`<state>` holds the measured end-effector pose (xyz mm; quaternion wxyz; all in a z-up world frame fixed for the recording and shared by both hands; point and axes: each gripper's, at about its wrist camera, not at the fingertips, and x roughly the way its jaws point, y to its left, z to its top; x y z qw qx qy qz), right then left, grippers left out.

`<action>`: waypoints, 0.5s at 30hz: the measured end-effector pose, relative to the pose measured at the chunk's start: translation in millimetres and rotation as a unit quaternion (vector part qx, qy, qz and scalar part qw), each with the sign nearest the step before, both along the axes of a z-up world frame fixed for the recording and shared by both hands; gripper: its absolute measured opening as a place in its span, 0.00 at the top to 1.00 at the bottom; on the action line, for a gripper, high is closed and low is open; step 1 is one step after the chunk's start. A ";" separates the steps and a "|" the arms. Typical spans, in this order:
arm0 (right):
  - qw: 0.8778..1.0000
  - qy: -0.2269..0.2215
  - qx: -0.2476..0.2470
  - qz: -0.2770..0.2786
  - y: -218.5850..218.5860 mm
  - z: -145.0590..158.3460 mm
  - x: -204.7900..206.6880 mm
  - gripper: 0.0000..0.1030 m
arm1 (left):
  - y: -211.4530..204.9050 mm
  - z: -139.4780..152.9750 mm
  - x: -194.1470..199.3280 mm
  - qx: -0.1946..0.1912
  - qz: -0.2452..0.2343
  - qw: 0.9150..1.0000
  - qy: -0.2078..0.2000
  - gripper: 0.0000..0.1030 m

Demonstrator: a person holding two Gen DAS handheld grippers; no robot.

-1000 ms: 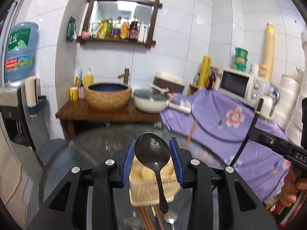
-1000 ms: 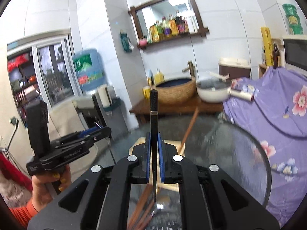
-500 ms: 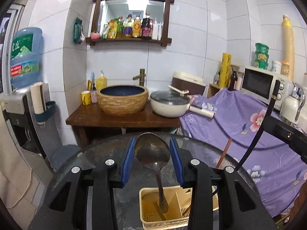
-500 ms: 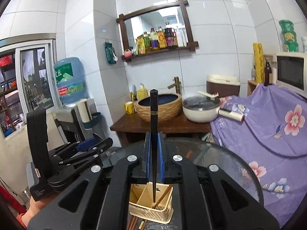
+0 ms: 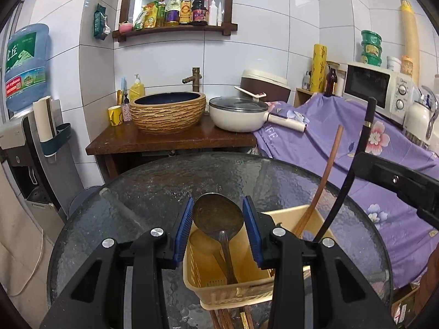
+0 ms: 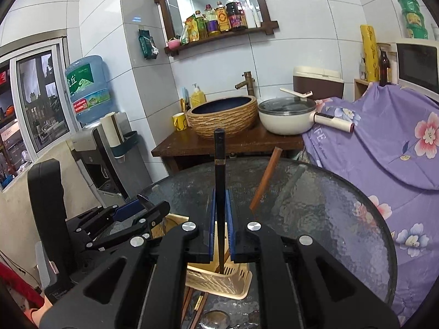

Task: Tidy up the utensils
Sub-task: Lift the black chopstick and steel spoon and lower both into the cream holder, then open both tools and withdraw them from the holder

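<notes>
Your left hand-held gripper (image 5: 217, 217) clamping a spoon (image 5: 218, 216) over the basket (image 5: 233, 293), right hand-held gripper (image 6: 220, 213) pinching a black chopstick (image 6: 219, 164), only the right view showing a second spoon (image 6: 214, 320) near on the table (image 6: 315, 197)

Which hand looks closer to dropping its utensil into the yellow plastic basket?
Probably right: its tongs hold the black chopstick with its tip already inside the yellow plastic basket.

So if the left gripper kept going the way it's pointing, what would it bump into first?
Probably the yellow utensil basket, right below the left gripper. The spoon it holds already has its handle down in the basket, so that would likely touch first; depth is unclear.
</notes>
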<state>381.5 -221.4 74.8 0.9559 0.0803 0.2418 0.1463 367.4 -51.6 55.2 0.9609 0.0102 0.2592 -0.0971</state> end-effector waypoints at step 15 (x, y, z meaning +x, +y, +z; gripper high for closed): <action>1.000 0.012 0.009 -0.002 -10.5 -16.4 7.4 0.92 | -3.5 -10.8 -12.1 -0.002 -0.014 1.000 -0.002 0.48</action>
